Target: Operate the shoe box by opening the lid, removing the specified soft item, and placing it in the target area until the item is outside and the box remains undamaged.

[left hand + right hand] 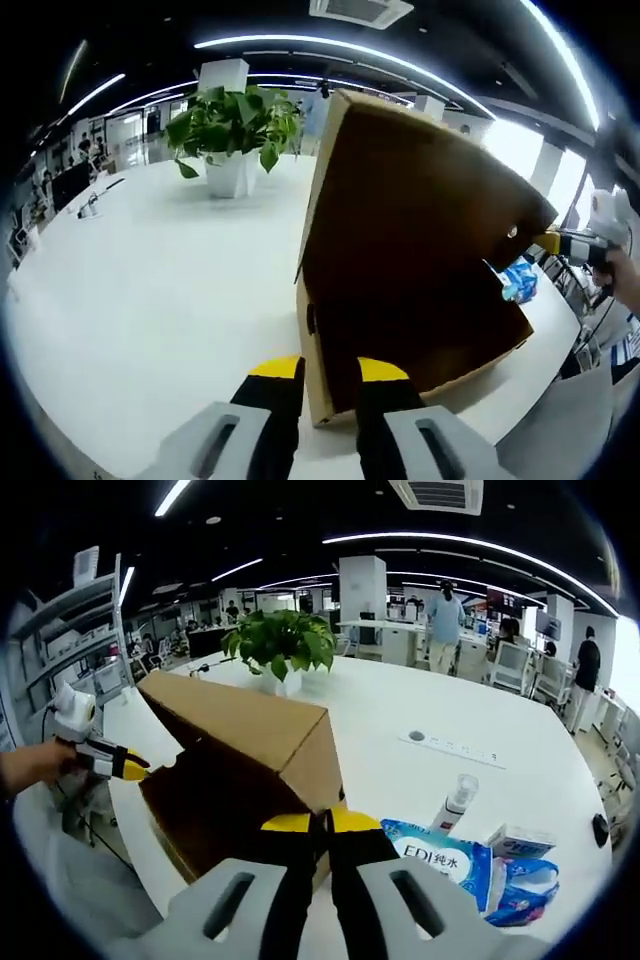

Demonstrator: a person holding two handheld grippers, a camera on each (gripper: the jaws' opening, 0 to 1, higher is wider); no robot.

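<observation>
Cardboard shoe box (420, 250) wall pinched in left gripper (330, 385); right gripper (322, 828) closed beside it

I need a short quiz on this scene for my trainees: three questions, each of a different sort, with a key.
1. True or false: a potted plant stands on the white table beyond the shoe box.
2. What lies between the jaws of the left gripper? A) a cardboard wall of the shoe box B) a bottle C) a plant leaf
3. In a word: what colour are the jaw tips of the right gripper?

Key: 1 true; 2 A; 3 yellow.
</observation>
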